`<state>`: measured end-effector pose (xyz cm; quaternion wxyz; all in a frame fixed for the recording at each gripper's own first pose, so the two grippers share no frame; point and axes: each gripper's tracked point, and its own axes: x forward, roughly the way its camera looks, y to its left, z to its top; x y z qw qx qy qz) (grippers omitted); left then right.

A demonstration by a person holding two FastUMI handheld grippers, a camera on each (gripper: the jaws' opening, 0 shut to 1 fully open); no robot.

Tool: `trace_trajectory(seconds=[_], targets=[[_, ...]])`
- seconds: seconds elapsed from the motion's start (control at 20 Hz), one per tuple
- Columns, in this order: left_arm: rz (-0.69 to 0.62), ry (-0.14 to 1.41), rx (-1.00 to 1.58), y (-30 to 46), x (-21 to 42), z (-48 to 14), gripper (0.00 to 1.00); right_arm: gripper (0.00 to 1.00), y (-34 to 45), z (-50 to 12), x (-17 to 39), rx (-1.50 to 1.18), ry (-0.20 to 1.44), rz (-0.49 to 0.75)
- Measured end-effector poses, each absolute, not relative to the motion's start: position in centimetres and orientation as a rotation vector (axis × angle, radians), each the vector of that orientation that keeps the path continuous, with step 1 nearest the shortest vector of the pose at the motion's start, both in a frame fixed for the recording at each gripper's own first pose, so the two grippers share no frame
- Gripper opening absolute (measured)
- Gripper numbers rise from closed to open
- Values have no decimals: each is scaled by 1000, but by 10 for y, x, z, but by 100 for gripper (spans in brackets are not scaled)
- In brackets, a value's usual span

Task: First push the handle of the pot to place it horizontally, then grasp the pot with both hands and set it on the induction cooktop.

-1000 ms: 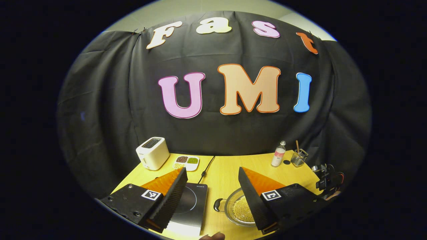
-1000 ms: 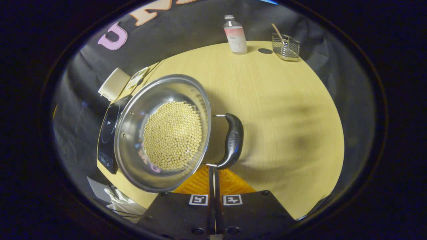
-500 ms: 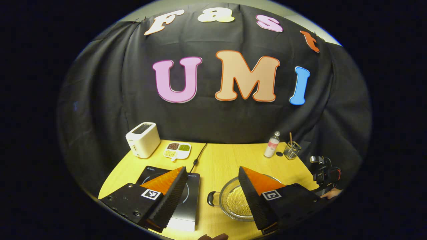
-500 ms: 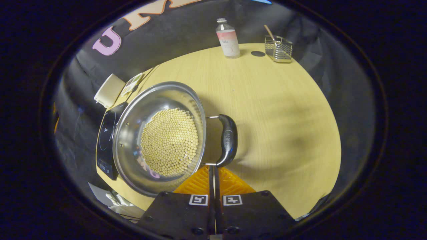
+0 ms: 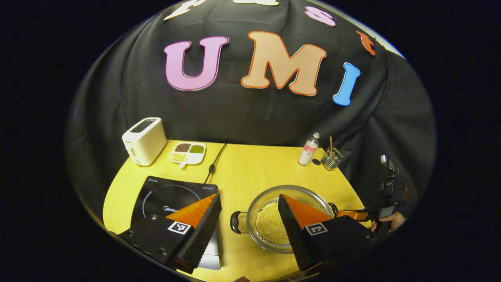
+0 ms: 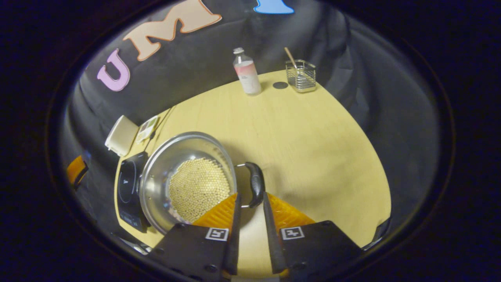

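Pot point(image 6: 188, 176) of shiny steel, round and shallow, sits on the yellow wooden table point(image 6: 313, 149) with a flat layer of small pale yellow beads point(image 6: 199, 188) covering its bottom. It carries two dark loop handles on opposite sides: the right handle point(image 6: 255, 184) lies level, sticking out sideways from the rim, and in the left gripper view the left handle point(image 5: 235, 221) juts out toward the induction cooktop point(image 5: 172, 196). The line through both handles runs across the table, from the cooktop side to the open side. The pot stands just beside the black cooktop, not on it.

The right gripper point(image 6: 250, 203) has its jaws parted a little, one finger on each side of the near end of the right handle; whether they touch it cannot be told. The left gripper point(image 5: 248, 203) hovers with its jaws wide apart and empty, one finger over the cooktop's edge and the other over the pot.

Farther back stand a white toaster point(image 5: 144, 141), a divided dish point(image 5: 188, 152) of beans, a bottle point(image 6: 246, 72) and a wire holder point(image 6: 300, 76)
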<state>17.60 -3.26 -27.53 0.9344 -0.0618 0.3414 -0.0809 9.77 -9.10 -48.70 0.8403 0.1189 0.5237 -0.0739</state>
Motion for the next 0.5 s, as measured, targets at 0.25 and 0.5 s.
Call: trace_trajectory(seconds=[0.25, 0.5], targets=[[-179, 838, -151, -29, 171, -323, 87, 63, -86, -494, 107, 232, 1116, -178], [-172, 937, -163, -20, 171, -358, 88, 77, -87, -507, 113, 197, 1146, -196]])
